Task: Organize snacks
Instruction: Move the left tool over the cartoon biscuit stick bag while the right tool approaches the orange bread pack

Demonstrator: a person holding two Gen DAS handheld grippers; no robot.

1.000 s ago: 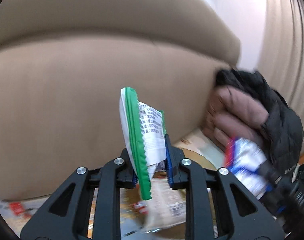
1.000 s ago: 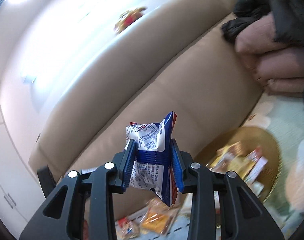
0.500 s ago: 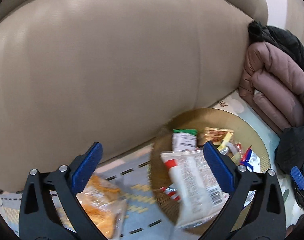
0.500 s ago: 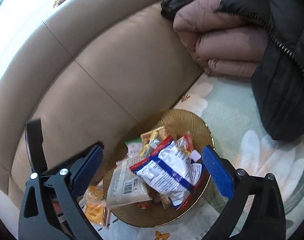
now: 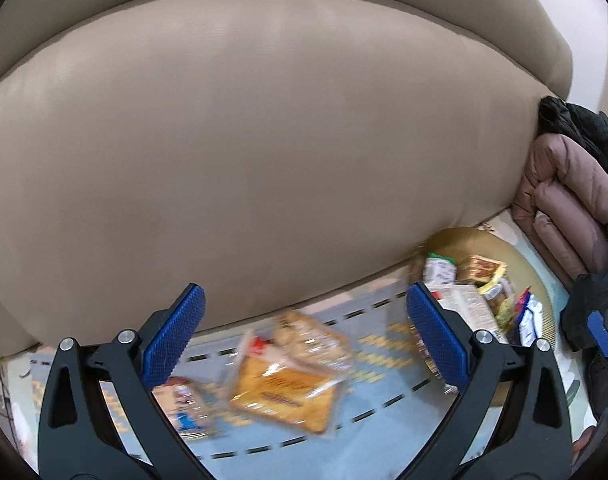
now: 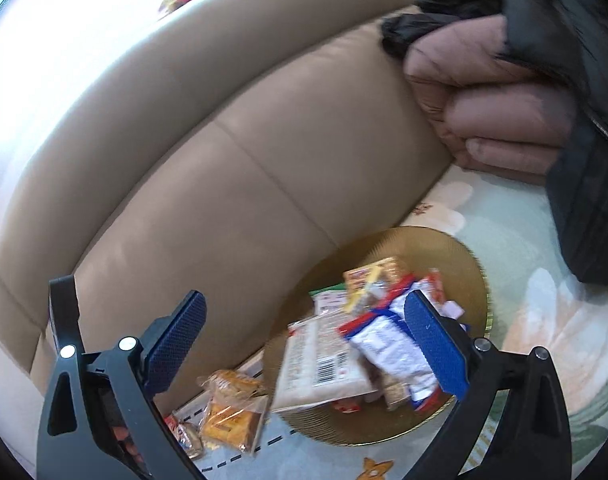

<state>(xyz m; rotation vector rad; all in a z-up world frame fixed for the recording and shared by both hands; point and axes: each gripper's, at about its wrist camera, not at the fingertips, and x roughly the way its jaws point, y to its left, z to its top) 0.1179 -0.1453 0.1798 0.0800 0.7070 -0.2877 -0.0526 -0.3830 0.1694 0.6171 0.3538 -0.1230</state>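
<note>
One white packet (image 6: 324,364) lengthwise up-plate (image 6: 456,248).

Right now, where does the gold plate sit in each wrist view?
Left wrist: gold plate at right, beyond the right finger, snacks piled in it.
Right wrist: gold plate low and right of centre, behind the right finger.
Shared landmark: the pink padded jacket against the beige sofa.
</note>
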